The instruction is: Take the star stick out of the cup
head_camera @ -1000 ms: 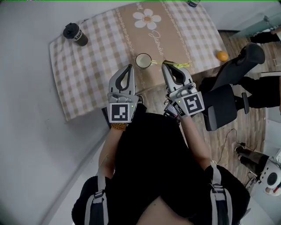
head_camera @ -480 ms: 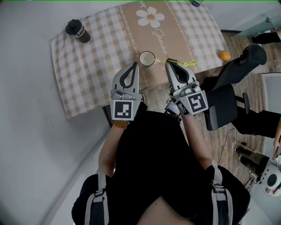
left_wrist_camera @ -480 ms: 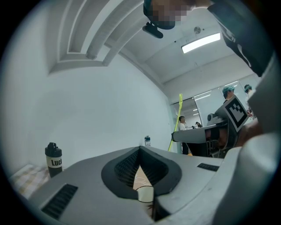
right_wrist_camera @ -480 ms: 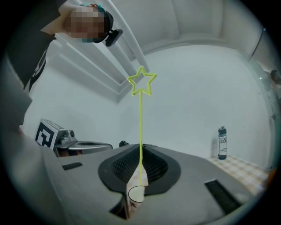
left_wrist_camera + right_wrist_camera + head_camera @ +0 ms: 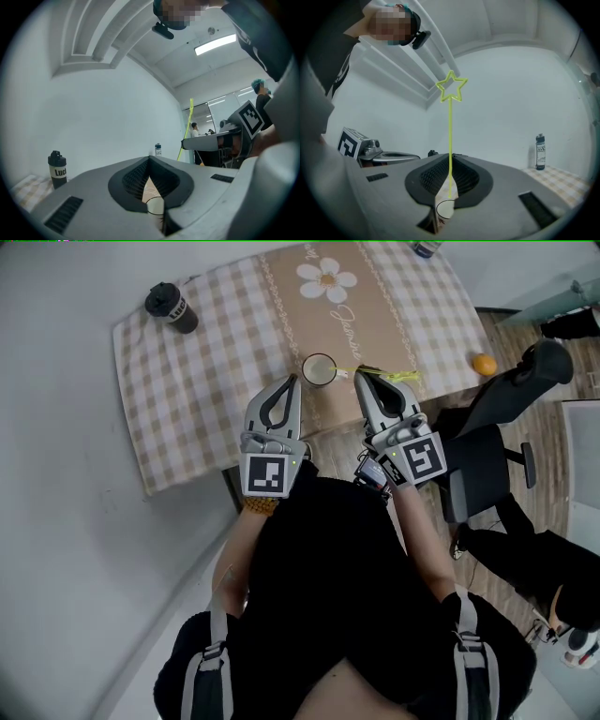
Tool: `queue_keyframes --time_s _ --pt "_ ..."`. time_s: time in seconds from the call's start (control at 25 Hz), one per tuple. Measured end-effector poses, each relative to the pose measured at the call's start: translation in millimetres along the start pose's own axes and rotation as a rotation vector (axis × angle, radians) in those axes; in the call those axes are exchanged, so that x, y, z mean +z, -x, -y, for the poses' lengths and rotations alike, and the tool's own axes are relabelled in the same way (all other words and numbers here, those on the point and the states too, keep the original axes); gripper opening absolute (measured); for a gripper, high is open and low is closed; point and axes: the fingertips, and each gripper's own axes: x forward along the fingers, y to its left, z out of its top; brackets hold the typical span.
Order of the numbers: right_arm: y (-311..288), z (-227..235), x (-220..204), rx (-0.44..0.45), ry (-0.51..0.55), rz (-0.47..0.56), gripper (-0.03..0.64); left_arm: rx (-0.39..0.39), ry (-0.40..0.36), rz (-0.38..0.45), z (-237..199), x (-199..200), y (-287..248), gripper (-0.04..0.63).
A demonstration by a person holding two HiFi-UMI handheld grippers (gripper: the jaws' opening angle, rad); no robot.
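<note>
Left gripper (image 5: 292,382): jaws pressed together, empty, hanging just left of the cup, probably ready to steady it.
Cup (image 5: 319,368): upright by the near edge of the table (image 5: 187,399).
Star stick (image 5: 450,122): standing in the cup.
Right gripper (image 5: 360,379): clenched on nothing, aimed at the stick.

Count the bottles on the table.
2. A dark bottle stands near the table's far left corner; a second bottle is at the far edge toward the right, cut off by the head view's top.
</note>
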Motion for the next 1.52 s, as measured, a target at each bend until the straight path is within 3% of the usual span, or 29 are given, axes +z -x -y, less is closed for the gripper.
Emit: queue_keyframes --time_s 1.52 --pt "-6 6 -9 0.012 -0.014 0.017 0.021 0.027 0.004 -0.046 -7 -16 -6 0.003"
